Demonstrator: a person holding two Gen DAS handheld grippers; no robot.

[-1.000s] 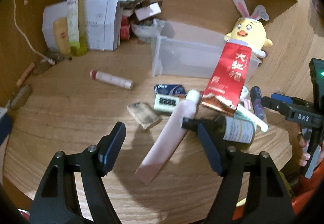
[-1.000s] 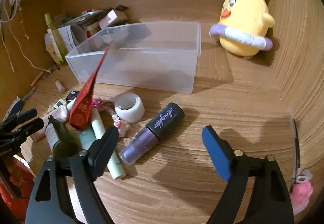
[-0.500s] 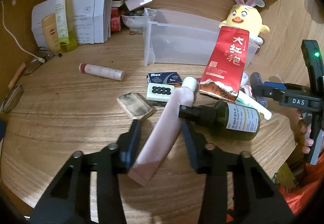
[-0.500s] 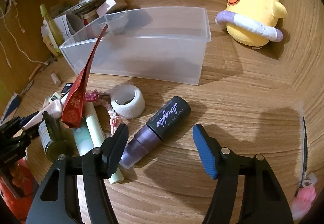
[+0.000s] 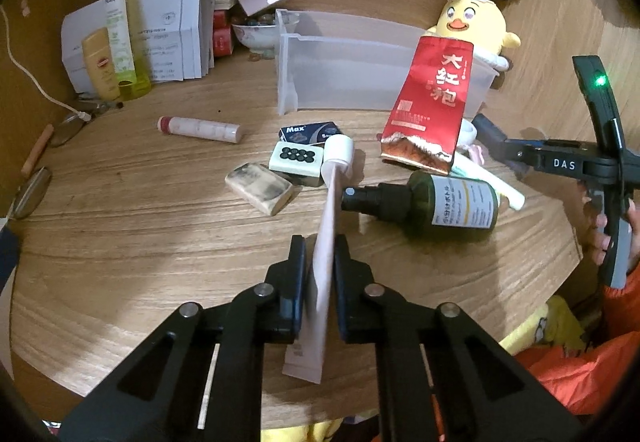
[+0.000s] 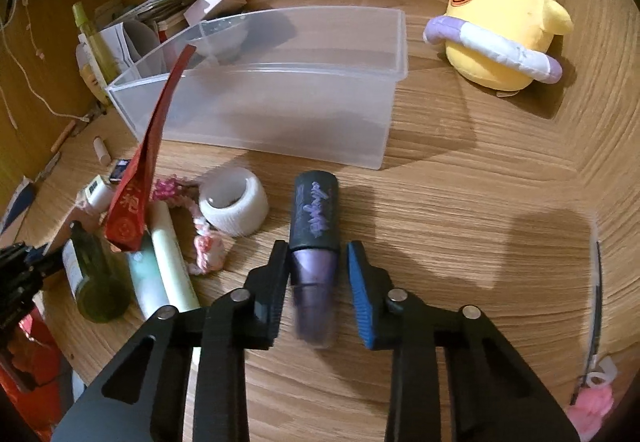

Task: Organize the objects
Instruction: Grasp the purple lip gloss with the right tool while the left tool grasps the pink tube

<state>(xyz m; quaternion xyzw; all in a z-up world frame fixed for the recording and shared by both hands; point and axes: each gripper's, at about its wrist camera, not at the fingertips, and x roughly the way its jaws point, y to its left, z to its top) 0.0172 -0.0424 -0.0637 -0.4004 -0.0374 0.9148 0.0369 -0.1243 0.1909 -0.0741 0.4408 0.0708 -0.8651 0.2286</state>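
right now my left gripper [image 5: 320, 254] is clenched on the pink tube [image 5: 329, 226], both fingers pressed against its flat lower body. the tube stands on edge between them, its white cap [image 5: 338, 149] pointing away from the fingers, its crimped end reaching back below them. just past the cap lie a white tile with black dots [image 5: 297, 158] and a dark blue box marked max [image 5: 310, 132]. to the right of the fingertips a dark green spray bottle [image 5: 432, 204] lies on its side, nozzle toward the tube. a red foil pouch [image 5: 430, 102] leans against the clear plastic bin [image 5: 360, 70] further ahead.

my right gripper [image 6: 318, 254] straddles the purple bottle [image 6: 314, 262], which lies on the wooden table [image 6: 460, 222] with its black cap [image 6: 315, 214] pointing away from me. the left finger touches the bottle's side; the blue-padded right finger [image 6: 360, 294] stands a small gap off, so it is released, not gripping. the bottle looks blurred. left of the fingers sits a white tape roll [image 6: 234, 200], and the bin lies straight ahead. a yellow chick plush [image 6: 504, 14] sits ahead to the right.
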